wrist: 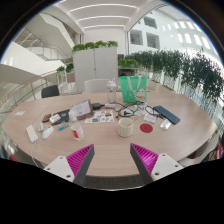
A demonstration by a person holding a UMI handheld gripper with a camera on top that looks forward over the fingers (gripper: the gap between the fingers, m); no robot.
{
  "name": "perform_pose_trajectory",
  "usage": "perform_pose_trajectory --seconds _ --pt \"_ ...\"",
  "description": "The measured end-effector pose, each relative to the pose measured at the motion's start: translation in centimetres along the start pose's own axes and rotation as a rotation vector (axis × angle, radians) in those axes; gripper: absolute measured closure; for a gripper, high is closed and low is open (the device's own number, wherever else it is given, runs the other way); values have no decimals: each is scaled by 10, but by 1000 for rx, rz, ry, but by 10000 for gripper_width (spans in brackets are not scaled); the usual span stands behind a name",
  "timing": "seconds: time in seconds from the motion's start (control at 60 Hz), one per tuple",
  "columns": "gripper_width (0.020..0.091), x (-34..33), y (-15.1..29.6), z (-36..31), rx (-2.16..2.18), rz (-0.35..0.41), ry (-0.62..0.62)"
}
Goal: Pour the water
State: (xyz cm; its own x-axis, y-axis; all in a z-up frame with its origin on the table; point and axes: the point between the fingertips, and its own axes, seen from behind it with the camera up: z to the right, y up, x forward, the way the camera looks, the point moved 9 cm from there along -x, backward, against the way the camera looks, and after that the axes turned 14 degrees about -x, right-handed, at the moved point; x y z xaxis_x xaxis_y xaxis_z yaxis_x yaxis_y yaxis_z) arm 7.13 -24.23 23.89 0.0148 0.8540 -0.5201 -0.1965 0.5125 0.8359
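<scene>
wooden table (pixel 110 150) | mug (pixel 125 127) beyond gripper (pixel 112 160) | fingers apart

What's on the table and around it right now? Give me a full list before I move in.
table: one, light wood, round, ahead of the fingers
cup: one, white, near table centre, just beyond the fingers
green container: one, translucent green, far side of the table, behind the cup
red lid: one, red, flat, right of the cup
dark flat item: one, dark blue, right of the red lid
small clutter: several, white and mixed, left part of the table; too small to name
plants: a row, green, behind the table
gripper: one, magenta pads, fingers open, holding nothing
</scene>
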Motion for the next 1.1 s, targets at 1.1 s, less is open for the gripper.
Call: perform_pose_trajectory --seconds 1.1 --pt "295 298 48 -206 -34 270 97"
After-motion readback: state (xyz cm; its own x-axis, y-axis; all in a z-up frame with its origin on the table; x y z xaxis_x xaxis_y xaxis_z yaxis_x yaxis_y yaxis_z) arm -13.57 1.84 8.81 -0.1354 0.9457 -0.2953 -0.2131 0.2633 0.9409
